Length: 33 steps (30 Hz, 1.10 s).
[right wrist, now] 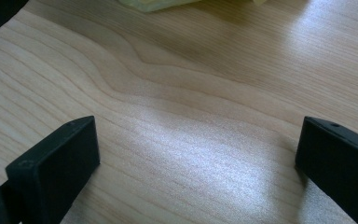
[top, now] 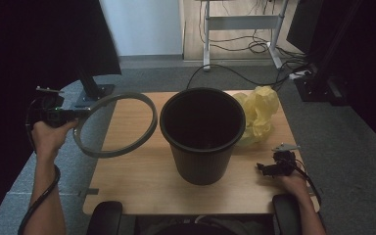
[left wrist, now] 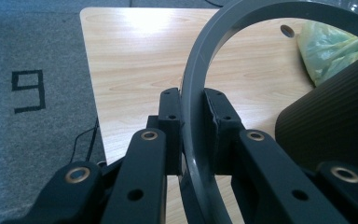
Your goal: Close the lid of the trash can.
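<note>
Grey plastic ring [top: 116, 124] is held clamped at its rim between the jaws of the left gripper [top: 78, 113], as is confirmed in the left gripper view, where both pads are pressed against the band of the ring [left wrist: 196, 93]. The ring is seen lifted off the worktop [top: 142, 181], overhanging its left edge, with its far side just beside the black waste bin [top: 202, 134] but apart from it. The left gripper is held in the left hand [top: 49, 137], out beyond the worktop's left edge above the grey carpet [top: 24, 186].

At the near right corner, the right gripper [top: 269, 169] is held low over the worktop in the right hand [top: 293, 183]. Its jaws are seen spread wide in the right gripper view, with nothing but bare wood grain [right wrist: 191, 116] between them.

At mid-worktop the bin is stood upright, mouth open upward. Behind it to the right, a crumpled yellow plastic bag [top: 259, 115] is lying on the worktop, touching the bin's side. A marking like a "9" [left wrist: 28, 91] is noted on the carpet in the left gripper view.
</note>
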Each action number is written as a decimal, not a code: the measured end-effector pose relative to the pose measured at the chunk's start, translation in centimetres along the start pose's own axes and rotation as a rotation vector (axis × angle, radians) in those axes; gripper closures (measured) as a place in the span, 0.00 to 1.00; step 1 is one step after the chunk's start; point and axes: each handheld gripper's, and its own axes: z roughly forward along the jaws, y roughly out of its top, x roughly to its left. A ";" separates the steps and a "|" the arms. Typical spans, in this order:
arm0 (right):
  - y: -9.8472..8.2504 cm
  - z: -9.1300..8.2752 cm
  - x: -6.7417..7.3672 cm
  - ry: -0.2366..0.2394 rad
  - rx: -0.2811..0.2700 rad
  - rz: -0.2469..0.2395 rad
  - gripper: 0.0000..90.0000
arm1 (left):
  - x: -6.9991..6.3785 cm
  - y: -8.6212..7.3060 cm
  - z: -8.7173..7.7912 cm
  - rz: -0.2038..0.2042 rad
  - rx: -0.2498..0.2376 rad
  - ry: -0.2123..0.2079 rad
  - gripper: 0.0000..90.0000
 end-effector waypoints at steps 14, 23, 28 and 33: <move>0.0 0.0 0.0 0.000 0.000 0.000 0.00 | -1.8 1.9 -0.9 0.028 -0.014 -0.027 0.87; 0.0 0.0 0.0 0.000 0.000 0.000 0.00 | -3.1 2.7 0.2 0.052 -0.001 -0.037 0.87; 0.0 0.0 0.0 0.000 0.000 0.000 0.00 | -4.0 3.1 0.9 0.066 0.008 -0.046 0.87; 0.0 0.0 0.0 0.000 0.000 0.001 0.00 | -5.1 3.6 1.7 0.086 0.011 -0.062 0.87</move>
